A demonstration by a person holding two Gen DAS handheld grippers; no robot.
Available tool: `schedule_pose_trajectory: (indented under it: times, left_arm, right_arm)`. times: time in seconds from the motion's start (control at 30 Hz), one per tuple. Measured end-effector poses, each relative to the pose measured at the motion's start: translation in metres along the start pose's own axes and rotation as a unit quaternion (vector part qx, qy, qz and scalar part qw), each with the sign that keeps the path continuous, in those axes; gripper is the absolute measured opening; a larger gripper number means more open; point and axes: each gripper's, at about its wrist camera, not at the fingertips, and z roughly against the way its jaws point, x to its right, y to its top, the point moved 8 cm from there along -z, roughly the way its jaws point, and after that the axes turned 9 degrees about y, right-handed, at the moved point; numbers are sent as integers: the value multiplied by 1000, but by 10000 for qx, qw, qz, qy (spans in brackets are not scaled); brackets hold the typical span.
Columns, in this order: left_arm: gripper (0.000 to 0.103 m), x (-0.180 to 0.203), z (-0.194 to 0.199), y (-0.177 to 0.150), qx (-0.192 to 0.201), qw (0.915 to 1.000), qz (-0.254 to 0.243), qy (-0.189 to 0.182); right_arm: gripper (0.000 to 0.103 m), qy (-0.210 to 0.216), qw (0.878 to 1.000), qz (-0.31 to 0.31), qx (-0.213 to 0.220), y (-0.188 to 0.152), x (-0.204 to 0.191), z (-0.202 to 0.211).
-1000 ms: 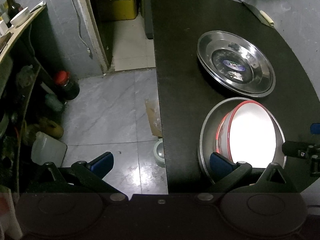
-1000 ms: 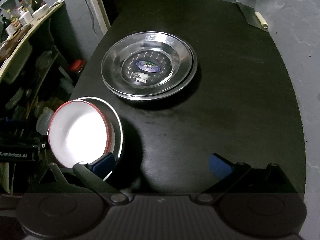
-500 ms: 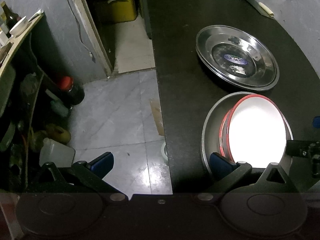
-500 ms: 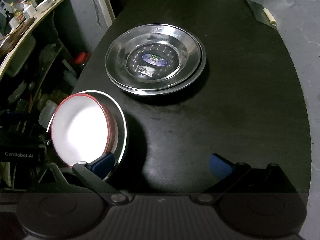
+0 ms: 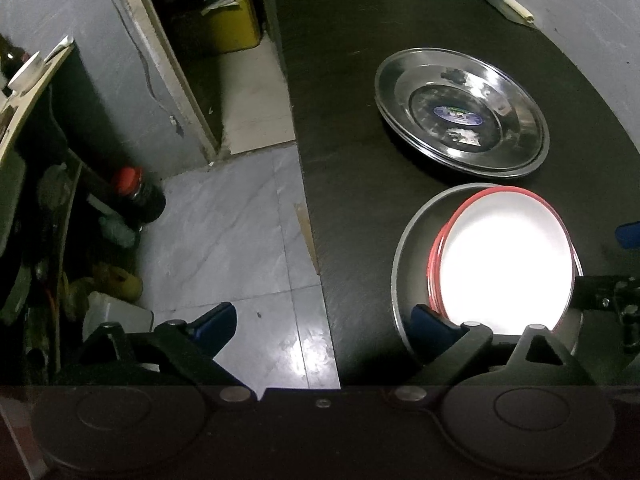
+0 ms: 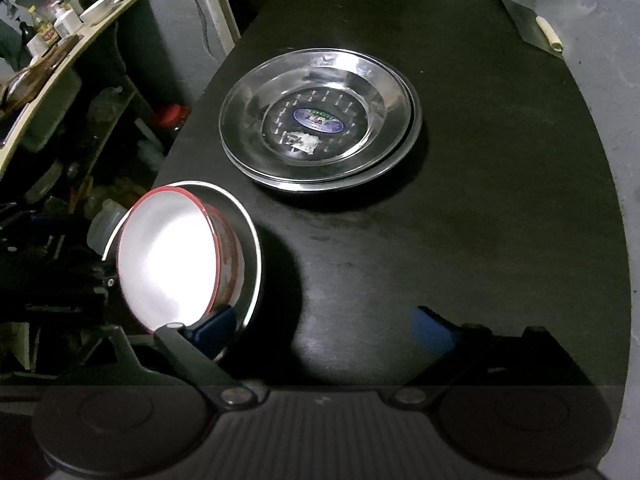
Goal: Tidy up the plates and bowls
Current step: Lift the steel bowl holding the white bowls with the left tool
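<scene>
So my left gripper (image 5: 324, 326) and right gripper (image 6: 324, 330) are both closing on nothing, nested bowls (image 6: 180, 256) hugging the table's (image 6: 500, 200) left edge, plenty of bare room right.

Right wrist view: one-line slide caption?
Red-rimmed white bowl nested in steel bowl beside stacked steel plates on black table.

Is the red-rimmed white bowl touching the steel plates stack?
Apart. The right wrist view shows bare black table between the red-rimmed white bowl, nested in a steel bowl, and the steel plates stack.
</scene>
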Motion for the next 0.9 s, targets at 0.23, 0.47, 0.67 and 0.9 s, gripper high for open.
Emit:
schedule_pose_trajectory:
  times: [0.23,0.47,0.67,0.9]
  left_arm:
    - [81,3,4,3,64,9999,-98,-111]
    - [47,12,10,3,139,9988,-143,-452]
    - [19,20,13,2,190,9965,-169,-795]
    - [12,22,14,1,278,9951,-213,-925]
  right_arm:
    - [84,210,9997,80,52,0,-5,3]
    - [70,458,9989,112,57,0,-10,4]
    - [47,750,9969,220,92,-1,-18,6]
    - [23,1016,9941,358,114,-2,-26,7]
